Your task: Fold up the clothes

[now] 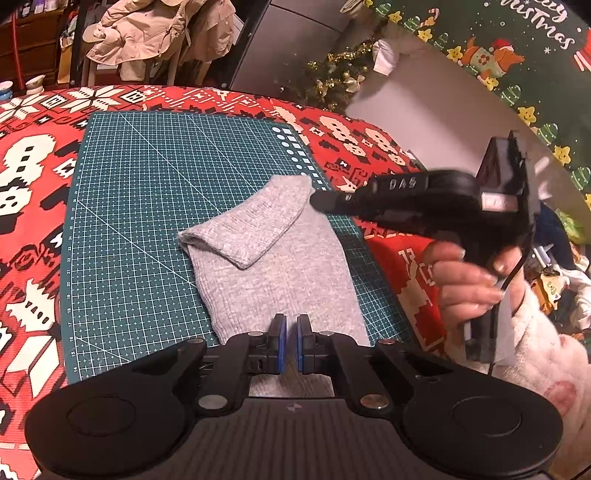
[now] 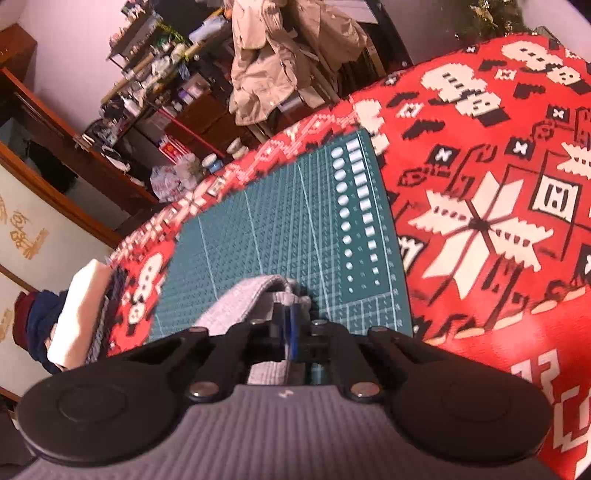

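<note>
- Grey knit garment lay flat on the green cutting mat, its far end folded back over the body toward the mat's middle.
- Left gripper, nearest the left wrist camera, stood over the garment's near edge; its blue-padded fingers were almost together, and whether they pinched cloth could not be told.
- Right gripper, held by a hand in a fluffy pale sleeve, had its fingers clamped on the folded end's corner.
- Cutting mat rested on a counter covered by a red patterned cloth.
- Beyond the counter, a beige coat hung over a chair.
</note>
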`<move>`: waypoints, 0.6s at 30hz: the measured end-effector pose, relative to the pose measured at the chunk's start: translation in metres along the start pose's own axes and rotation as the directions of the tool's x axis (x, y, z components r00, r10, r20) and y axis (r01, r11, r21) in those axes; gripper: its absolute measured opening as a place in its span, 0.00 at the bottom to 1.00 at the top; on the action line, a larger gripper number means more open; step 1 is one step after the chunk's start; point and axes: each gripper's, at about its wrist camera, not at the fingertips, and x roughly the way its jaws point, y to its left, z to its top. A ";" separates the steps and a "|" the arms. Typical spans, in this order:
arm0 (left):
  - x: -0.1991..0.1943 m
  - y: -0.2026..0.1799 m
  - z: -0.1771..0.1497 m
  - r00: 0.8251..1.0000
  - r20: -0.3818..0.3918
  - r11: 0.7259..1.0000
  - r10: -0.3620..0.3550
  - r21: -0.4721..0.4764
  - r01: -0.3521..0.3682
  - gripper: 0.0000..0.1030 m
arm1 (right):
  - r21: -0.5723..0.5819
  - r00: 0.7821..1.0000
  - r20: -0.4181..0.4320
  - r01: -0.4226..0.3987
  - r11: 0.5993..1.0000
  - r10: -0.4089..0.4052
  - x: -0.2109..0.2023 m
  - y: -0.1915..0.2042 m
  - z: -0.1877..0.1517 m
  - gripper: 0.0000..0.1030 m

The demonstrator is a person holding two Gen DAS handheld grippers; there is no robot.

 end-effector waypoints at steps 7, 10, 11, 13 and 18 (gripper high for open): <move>-0.004 0.000 -0.001 1.000 0.011 1.000 -0.006 -0.004 0.006 0.04 | 0.050 1.000 0.026 0.006 0.999 -0.007 -0.013 -0.006 0.008 0.02; -0.011 -0.001 -0.001 0.999 0.037 1.000 -0.015 -0.001 0.015 0.04 | 0.015 0.999 0.035 0.021 1.000 -0.022 -0.027 0.001 0.003 0.06; -0.012 -0.001 -0.001 0.999 0.045 1.000 -0.017 -0.002 0.018 0.04 | -0.019 0.999 0.033 0.025 0.999 -0.025 -0.034 0.008 -0.002 0.06; -0.013 0.001 0.000 0.998 0.058 1.000 -0.021 -0.006 0.021 0.04 | -0.087 0.999 0.025 0.032 0.996 -0.030 -0.045 0.024 -0.016 0.07; -0.010 0.005 0.000 0.997 0.067 0.998 -0.049 -0.024 0.051 0.04 | -0.227 0.999 -0.011 0.029 0.974 -0.033 -0.055 0.063 -0.052 0.08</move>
